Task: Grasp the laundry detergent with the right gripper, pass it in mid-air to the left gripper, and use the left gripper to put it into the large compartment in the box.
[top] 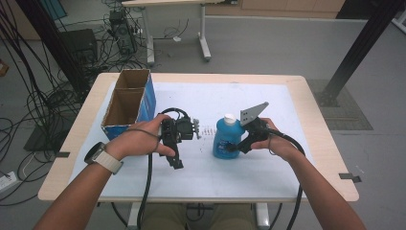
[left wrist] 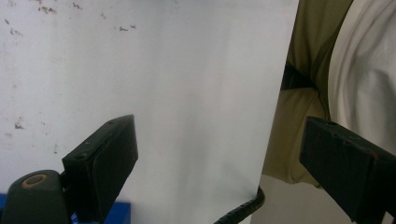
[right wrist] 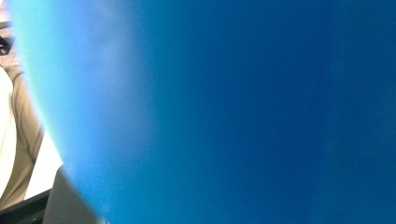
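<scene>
Toward the near edge of the table (top: 57,191), I kept the left gripper (top: 175,155) low over the white mat (top: 268,177), tipped back toward my own side, so it stayed out of the way of the work. Its jaws stood wide apart with nothing between them; the left gripper view looked down past both black fingers (left wrist: 105,163) at bare mat and at the near edge. I judged this hand to be idle, parked clear of the bottle.

Nearer the middle of the table, a little toward the right edge, the blue bottle (top: 225,139) stood upright on the mat, its white cap (top: 230,119) on top. I had brought the right gripper (top: 234,147) in from the right side at the height of the bottle's belly, because a level approach to the widest part suits a round body best. The right gripper view was pressed so close to the blue wall (right wrist: 233,112) that I could not tell whether the jaws actually pressed on it.

Farther off, at the far left corner, the open cardboard box (top: 125,103) with its two compartments waited, empty as far as I could see; I took it for the place the bottle should go.
</scene>
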The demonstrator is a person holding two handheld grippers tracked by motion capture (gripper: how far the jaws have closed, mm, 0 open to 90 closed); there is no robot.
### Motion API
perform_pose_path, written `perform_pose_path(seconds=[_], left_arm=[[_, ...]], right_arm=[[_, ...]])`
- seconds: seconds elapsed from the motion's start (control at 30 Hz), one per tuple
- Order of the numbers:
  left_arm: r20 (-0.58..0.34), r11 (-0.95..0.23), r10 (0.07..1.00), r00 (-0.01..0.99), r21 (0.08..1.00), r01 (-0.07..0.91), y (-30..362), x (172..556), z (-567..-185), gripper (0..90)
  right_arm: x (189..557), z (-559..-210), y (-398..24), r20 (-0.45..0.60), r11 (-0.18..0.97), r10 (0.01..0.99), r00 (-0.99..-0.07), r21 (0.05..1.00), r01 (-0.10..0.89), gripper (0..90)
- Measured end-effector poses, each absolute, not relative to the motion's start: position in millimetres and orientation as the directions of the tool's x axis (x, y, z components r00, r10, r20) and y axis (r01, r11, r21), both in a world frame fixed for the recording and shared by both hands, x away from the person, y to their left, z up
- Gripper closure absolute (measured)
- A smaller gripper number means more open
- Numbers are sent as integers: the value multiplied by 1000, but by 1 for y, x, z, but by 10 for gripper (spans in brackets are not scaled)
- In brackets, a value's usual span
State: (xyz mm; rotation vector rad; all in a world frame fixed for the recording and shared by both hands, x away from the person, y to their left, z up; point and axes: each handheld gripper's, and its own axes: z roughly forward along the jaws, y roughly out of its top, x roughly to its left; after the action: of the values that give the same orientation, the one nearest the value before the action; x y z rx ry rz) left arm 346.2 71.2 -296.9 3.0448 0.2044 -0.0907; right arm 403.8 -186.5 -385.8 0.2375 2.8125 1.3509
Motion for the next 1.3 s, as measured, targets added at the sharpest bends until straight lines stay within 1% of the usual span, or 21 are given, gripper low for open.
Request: perform_pose_path(seconds=[1.3], left_arm=[[-67,-986,136,988,89,142,72,347,-298,119]], right_arm=[[403,-391,-184,52,593,131,-990,796,120,325]])
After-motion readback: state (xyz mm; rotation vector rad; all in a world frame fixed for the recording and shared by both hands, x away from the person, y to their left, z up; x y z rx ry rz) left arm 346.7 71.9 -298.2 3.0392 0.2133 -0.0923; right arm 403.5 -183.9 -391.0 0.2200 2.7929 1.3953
